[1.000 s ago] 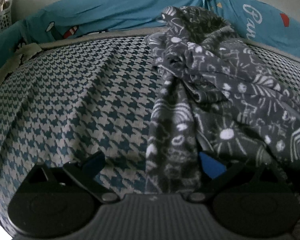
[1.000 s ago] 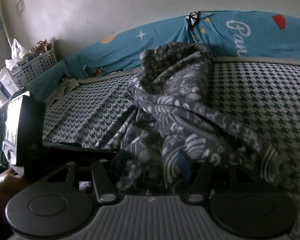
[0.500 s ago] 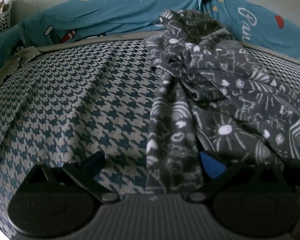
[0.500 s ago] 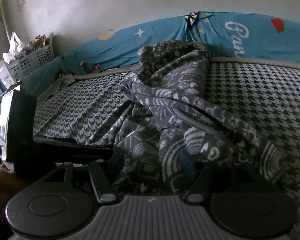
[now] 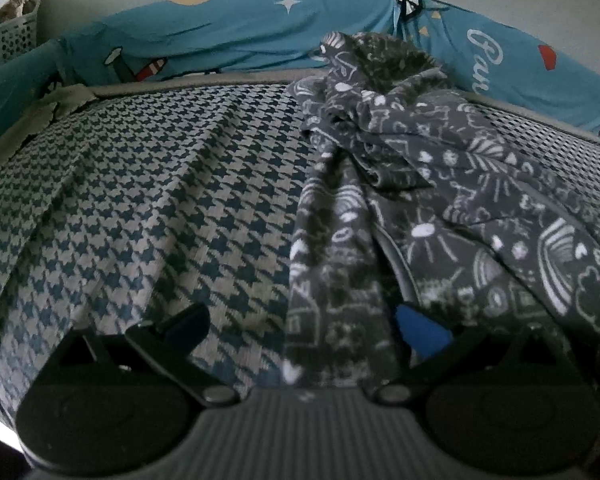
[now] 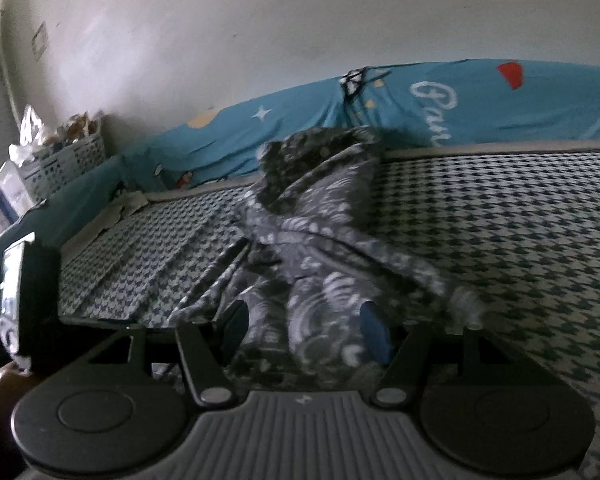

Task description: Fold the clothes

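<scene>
A dark grey garment with white doodle print [image 5: 440, 208] lies bunched on the houndstooth bed cover [image 5: 160, 208], running from the far edge toward me. My left gripper [image 5: 300, 326] is open and low over the bed. The garment's near left edge hangs between its wide-apart fingers, touching only the blue-padded right one. In the right wrist view the same garment [image 6: 320, 216] rises from the bed into my right gripper [image 6: 304, 330], whose fingers stand closer together with a thick bunch of cloth filling the gap.
A teal printed cushion [image 6: 480, 100] lines the far side of the bed below a white wall. A white basket [image 6: 60, 160] with clutter sits at the far left. A black device with a lit panel [image 6: 24, 280] stands at the right view's left edge.
The right gripper has tilted upward with the cloth still between its fingers, so more wall shows. The left gripper has hardly moved and stays open.
</scene>
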Demonstrator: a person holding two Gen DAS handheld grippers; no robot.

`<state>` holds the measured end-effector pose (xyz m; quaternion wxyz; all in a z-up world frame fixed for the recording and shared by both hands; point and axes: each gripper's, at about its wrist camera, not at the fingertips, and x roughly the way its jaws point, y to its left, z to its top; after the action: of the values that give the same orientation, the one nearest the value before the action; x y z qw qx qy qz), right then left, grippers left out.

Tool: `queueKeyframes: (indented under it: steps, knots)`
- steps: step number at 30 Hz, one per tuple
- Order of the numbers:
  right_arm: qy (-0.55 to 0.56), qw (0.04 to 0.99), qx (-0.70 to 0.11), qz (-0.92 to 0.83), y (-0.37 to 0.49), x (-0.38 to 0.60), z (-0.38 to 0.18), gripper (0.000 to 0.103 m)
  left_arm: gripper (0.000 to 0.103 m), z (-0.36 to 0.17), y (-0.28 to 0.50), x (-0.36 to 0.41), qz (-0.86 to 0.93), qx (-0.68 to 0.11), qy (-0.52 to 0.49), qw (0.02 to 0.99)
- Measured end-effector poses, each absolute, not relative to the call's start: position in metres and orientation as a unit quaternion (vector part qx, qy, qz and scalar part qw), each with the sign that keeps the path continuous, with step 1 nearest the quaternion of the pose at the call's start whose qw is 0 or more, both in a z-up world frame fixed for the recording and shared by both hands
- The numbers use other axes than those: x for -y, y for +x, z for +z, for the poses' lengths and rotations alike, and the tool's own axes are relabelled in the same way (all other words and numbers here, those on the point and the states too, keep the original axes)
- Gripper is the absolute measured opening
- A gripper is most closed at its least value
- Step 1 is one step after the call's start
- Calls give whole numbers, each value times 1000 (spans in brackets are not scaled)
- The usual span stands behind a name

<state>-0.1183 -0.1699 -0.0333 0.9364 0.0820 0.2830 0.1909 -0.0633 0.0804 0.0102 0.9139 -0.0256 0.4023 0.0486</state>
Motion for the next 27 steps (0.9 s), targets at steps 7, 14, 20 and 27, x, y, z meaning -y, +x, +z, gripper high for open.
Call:
queueKeyframes:
  steps: [7,14,20,27]
  knots:
    - [108,947,-280,117,-117,204,-38,62,103,9,-75,-78,52,-403,-24,913]
    - [119,945,-301,56,-107,229,-57,62,103,6,-77,-76,54,-403,-18,913]
    - [117,947,-296,50,-94,233,-69,62,103,5,-76,-75,55,-403,-10,913]
    - [113,947,-295,62,-79,224,-80,62,103,3,-75,-79,53,-407,-20,912]
